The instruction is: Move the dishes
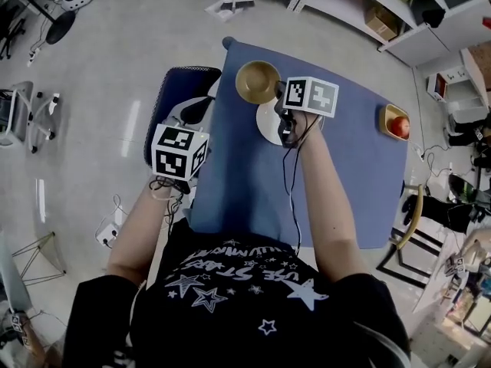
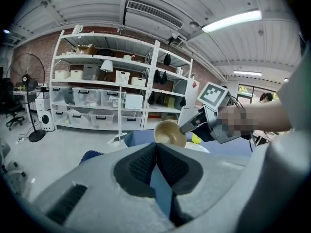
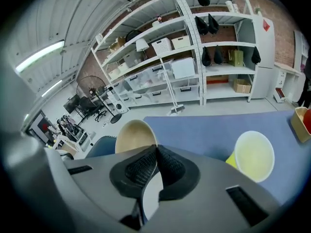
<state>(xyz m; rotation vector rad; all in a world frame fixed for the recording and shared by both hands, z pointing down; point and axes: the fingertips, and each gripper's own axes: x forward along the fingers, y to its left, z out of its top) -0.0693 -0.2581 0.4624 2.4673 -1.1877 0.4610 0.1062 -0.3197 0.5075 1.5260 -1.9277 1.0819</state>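
Showing tan round bowl [image 3: 132,136], tilted, rim pinched

In the head view my right cube [image 1: 311,96] covers its jaws and the near rim of the bowl [image 1: 257,81]. My hand [image 1: 298,131] hides part of the plate [image 1: 267,125]. My left cube [image 1: 179,151] hides its jaws too, and part of the chair [image 1: 180,90]. In the right gripper view the tong body cuts off the bowl's lower half. The tray [image 3: 302,123] runs off the right edge. A yellow thing [image 3: 232,161] peeks from under the plate, too hidden to name. In the left gripper view my right hand is blurred out.
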